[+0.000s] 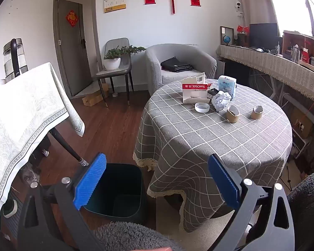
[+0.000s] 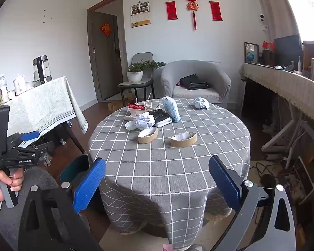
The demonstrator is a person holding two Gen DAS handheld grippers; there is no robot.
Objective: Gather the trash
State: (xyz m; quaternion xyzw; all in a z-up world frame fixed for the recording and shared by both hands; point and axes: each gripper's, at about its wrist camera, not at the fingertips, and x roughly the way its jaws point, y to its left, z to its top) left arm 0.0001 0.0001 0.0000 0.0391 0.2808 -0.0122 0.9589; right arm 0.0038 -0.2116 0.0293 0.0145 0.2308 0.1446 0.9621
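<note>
home living room, armchair, clothed round table

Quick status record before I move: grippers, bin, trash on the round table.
left gripper: open, empty, above the bin
right gripper: open, empty, short of the table
bin: dark, on the floor beside the round table, looks empty
cardboard rings: two, nearest on the table
crumpled paper: two balls, one behind the rings, one at the far edge

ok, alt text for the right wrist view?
Open right gripper faces a round checked table holding two cardboard rings, crumpled paper and packaging. The left gripper, in a hand, sits at the left.
</note>
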